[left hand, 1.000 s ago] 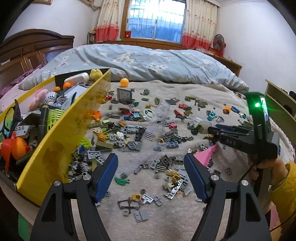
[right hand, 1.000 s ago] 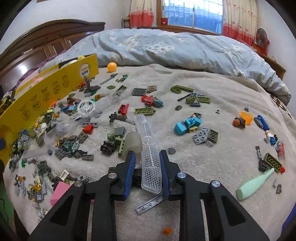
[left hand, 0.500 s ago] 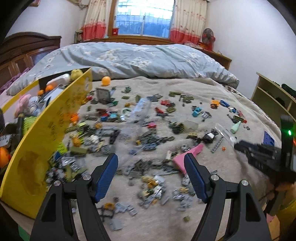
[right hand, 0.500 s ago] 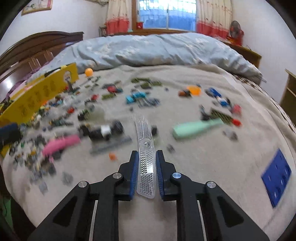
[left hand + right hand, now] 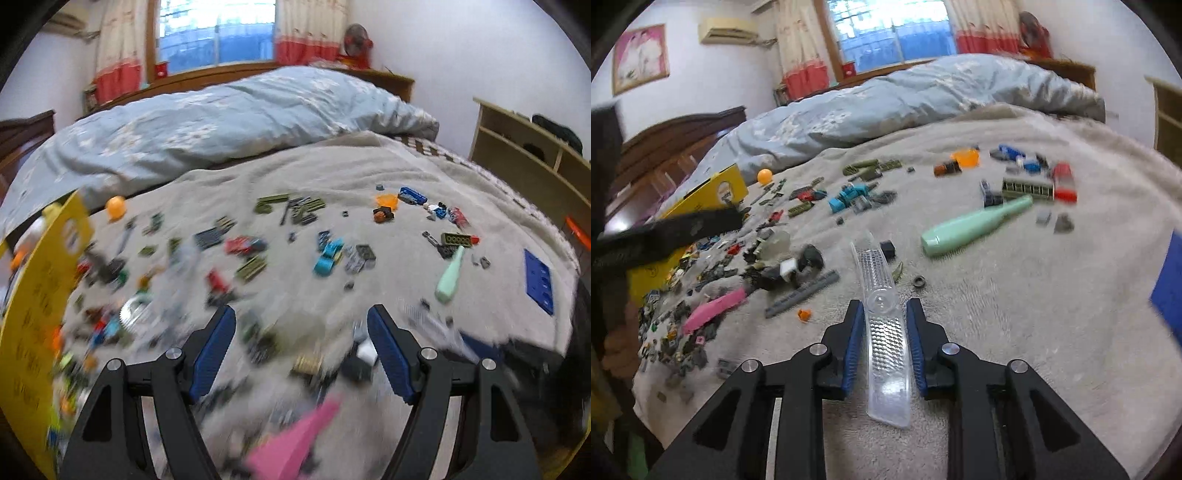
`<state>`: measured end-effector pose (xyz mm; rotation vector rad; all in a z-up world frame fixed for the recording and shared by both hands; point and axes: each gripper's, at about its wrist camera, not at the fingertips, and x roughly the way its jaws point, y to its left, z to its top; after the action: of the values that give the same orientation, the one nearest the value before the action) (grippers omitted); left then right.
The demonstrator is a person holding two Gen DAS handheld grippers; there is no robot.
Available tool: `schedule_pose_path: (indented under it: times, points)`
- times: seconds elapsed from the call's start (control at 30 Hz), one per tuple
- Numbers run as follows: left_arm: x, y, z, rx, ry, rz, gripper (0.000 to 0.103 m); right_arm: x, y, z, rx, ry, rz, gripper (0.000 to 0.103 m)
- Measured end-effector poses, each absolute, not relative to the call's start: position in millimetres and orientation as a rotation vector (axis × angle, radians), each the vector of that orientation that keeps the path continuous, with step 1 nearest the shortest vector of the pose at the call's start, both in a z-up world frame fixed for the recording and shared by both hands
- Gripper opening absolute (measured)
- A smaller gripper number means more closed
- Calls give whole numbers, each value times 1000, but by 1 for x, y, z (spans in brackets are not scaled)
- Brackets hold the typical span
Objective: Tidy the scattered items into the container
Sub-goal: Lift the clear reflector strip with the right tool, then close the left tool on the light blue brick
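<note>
A: Blanket (image 5: 997, 277), yellow box (image 5: 33, 295)?
B: Box is seen at left edge; bricks (image 5: 328, 254) are scattered mid-frame on blanket.
A: Grippers?
B: Left gripper (image 5: 301, 317) is held wide, nothing btwn. Right gripper (image 5: 884, 306) jaws have just been eased apart. Clear strip (image 5: 886, 350) is left loose btwn pads, bottom centre.

Motion blur smears the small bricks (image 5: 258, 339) nearest the left camera.

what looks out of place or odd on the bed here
Small plastic building pieces lie scattered across the beige blanket instead of in the yellow cardboard box. The clear ribbed plastic strip sits loose between the right gripper's blue pads, gaps showing on both sides.
</note>
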<state>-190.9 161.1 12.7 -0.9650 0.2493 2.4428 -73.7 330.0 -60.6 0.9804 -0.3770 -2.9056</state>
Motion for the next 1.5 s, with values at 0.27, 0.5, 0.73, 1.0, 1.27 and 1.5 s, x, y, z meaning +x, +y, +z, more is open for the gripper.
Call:
schedule_pose_path:
  times: [0.27,0.5,0.73,1.0,1.27,1.5]
  points:
    - [-250,216,-17,-1091,419,2499,75,-71,340,-64,929,-488,-2853,24]
    - [-270,189,-28,-1180,408,2656,74,-68,346,-65,896,-545,-2822,24]
    - [-263,198,-10,-1154,183,2544,74,-68,348,-65,880,-575,-2805,24]
    - [-281,234,-28,-1253,170,2580,73,-67,353,-66,856,-612,-2779,24]
    - [-285,223,-34,-1268,83,2604,43,-65,356,-66,837,-647,-2753,24]
    - [-256,211,-13,-1180,83,2592,43,-66,356,-66,844,-640,-2757,24]
